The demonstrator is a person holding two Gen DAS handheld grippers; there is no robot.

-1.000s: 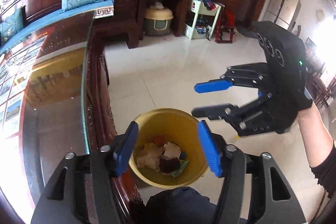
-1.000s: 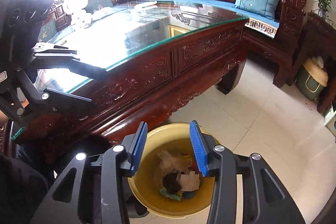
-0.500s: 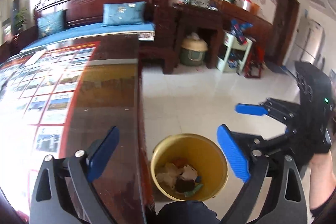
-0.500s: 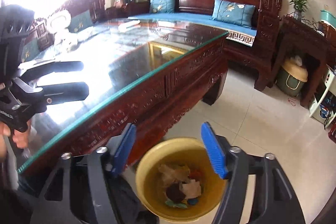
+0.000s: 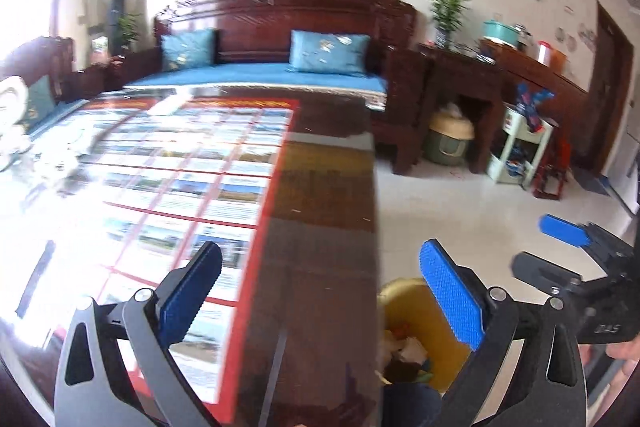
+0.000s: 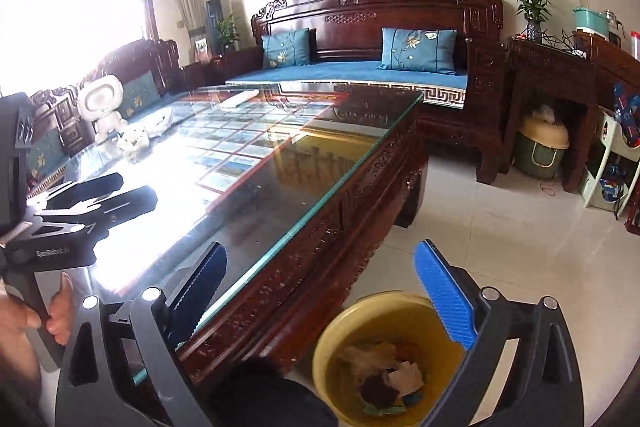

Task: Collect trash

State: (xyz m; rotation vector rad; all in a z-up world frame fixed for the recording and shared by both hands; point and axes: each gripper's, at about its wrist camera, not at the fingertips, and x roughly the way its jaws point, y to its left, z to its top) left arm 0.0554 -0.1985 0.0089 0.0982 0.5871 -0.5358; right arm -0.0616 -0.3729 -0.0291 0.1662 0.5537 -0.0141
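Reading "GenRobot.AI" on the left gripper's (image 6: 116, 193) black body is possible in the right wrist view; the right gripper (image 5: 560, 239) shows lettering too blurred to read. A yellow bin (image 6: 360, 331) stands upright on the pale tiled floor (image 6: 500, 247), mouth up, just beside the carved wooden table (image 6: 360, 187). Crumpled trash (image 6: 384, 375) lies inside it. The table's glass top (image 6: 280, 155) covers a sheet of small pictures. A white figurine (image 6: 102, 103) stands at the table's far left end, before a wooden sofa (image 6: 380, 27) with blue cushions. Both pairs of tongs hold nothing; the left stands wide, the right's jaws are opening.
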